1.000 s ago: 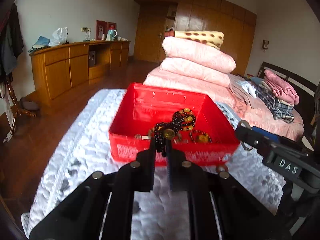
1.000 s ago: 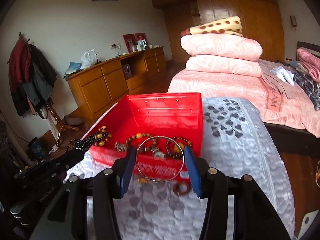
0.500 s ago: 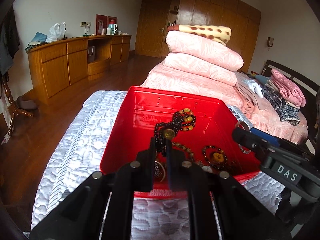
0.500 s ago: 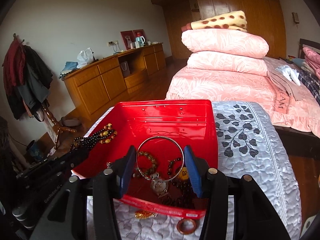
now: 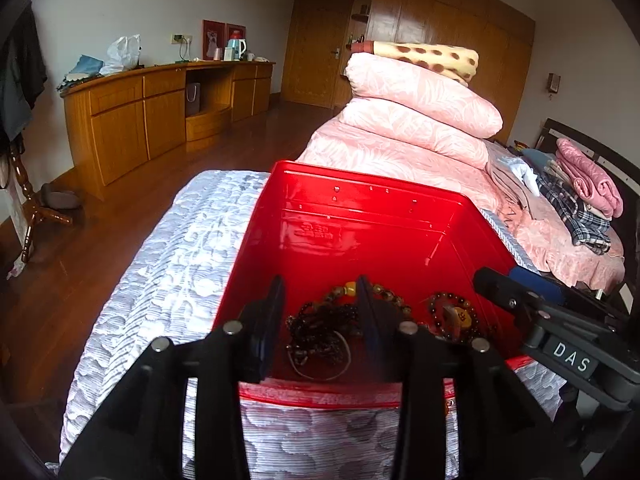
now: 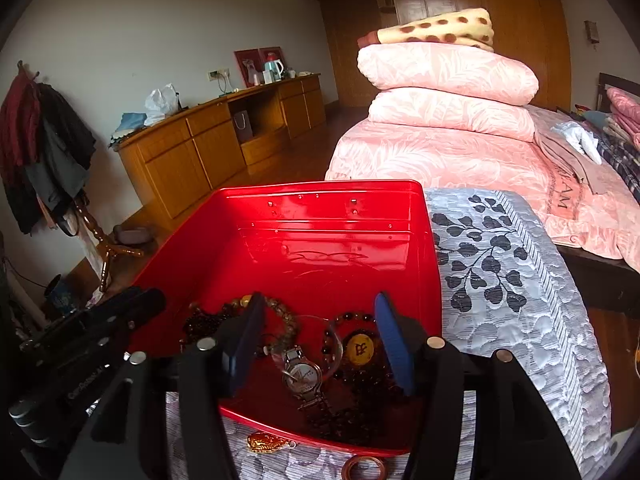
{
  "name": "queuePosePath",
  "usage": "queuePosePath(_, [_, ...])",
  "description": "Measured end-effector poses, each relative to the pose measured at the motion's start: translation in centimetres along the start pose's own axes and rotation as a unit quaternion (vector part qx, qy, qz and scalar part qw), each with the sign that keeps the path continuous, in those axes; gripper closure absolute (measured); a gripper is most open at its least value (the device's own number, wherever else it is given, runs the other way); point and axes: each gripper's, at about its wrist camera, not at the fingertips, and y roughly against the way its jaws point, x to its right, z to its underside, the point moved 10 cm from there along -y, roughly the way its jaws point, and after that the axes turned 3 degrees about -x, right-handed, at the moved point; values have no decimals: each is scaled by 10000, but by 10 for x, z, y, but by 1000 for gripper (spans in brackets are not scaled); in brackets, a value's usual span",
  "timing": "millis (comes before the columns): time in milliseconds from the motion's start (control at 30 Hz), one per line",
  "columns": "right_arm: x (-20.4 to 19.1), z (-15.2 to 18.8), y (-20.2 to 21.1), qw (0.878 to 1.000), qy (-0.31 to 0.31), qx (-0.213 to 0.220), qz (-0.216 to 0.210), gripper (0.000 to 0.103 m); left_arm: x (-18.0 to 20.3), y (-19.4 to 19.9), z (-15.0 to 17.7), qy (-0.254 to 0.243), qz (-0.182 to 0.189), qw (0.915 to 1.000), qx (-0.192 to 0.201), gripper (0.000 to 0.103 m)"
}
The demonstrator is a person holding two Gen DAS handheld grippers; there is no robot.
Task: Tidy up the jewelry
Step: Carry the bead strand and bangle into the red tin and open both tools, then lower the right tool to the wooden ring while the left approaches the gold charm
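Observation:
A red box (image 5: 360, 220) (image 6: 320, 240) sits on a grey quilted surface. Both grippers hang open and empty over its near end. Below my left gripper (image 5: 320, 300) lie the black bead necklace (image 5: 320, 328) and a thin silver bangle (image 5: 320, 364). Below my right gripper (image 6: 318, 320) lie a wristwatch (image 6: 302, 372), a bead bracelet with a yellow pendant (image 6: 360, 350) and other beads. A gold pendant (image 6: 264, 440) and a brown ring (image 6: 364, 468) lie on the quilt outside the box's near wall.
The quilted surface (image 6: 500, 280) ends in a drop on both sides. A pink bed with stacked quilts (image 6: 448, 92) stands behind, a wooden sideboard (image 5: 160, 112) to the left, a coat stand (image 6: 48, 148) at far left.
Both grippers moved forward over the box and opened. The black bead necklace dropped from the left one and the silver bangle from the right one into the box.

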Motion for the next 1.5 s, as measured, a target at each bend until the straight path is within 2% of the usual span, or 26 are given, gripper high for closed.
queuePosePath(200, [-1, 3, 13, 10000, -15, 97, -14, 47, 0, 14, 1, -37, -37, 9999, 103, 67])
queuePosePath(533, [14, 35, 57, 9994, -241, 246, -18, 42, -3, 58, 30, -171, -260, 9986, 437, 34])
queuePosePath(733, [22, 70, 66, 9995, -286, 48, 106, 42, 3, 64, 60, -83, -200, 9995, 226, 33])
queuePosePath(933, [27, 95, 51, 9983, -431, -274, 267, 42, 6, 63, 76, 103, -200, 9997, 134, 36])
queuePosePath(1067, [25, 97, 43, 9976, -379, -436, 384, 42, 13, 61, 78, 58, -173, 9998, 92, 37])
queuePosePath(1167, [24, 102, 31, 9960, -396, -672, 432, 49, 15, 60, 80, 53, -162, 9998, 58, 38])
queuePosePath(1267, [29, 106, 23, 9938, -521, -845, 508, 51, 14, 57, 81, 47, -174, 9998, 2, 38])
queuePosePath(1500, [35, 104, 15, 9923, -579, -931, 572, 53, 22, 47, 83, -16, -90, 9998, -161, 41])
